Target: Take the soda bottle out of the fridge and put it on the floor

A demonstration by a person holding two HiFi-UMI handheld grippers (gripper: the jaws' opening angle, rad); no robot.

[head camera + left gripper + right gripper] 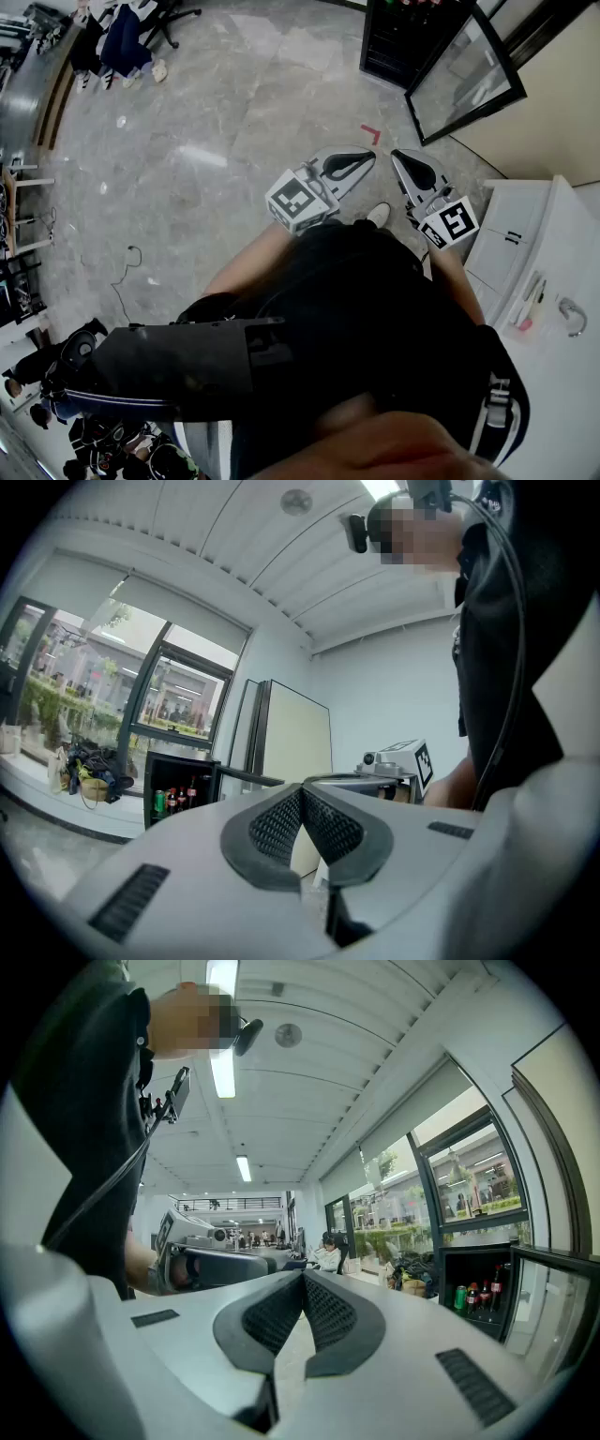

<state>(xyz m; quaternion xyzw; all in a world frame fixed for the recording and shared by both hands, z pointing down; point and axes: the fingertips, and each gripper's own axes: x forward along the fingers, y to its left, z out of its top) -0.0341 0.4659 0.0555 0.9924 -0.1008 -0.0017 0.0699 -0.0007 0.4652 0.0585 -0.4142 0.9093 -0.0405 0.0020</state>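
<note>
Head view: 2 tongs (pixel 367 157) (pixel 399 156) closed, empty

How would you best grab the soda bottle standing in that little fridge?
Probably by the neck, coming straight in, level, from the open front. The bottle stands upright in a tight row between a green can and other bottles, so its sides are crowded lower down. The fridge door is swung wide open.

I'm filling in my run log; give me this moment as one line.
phase: before reach | left claw: shut, empty | right claw: shut, empty | fridge: door open | bottles: inside fridge, untouched
</note>
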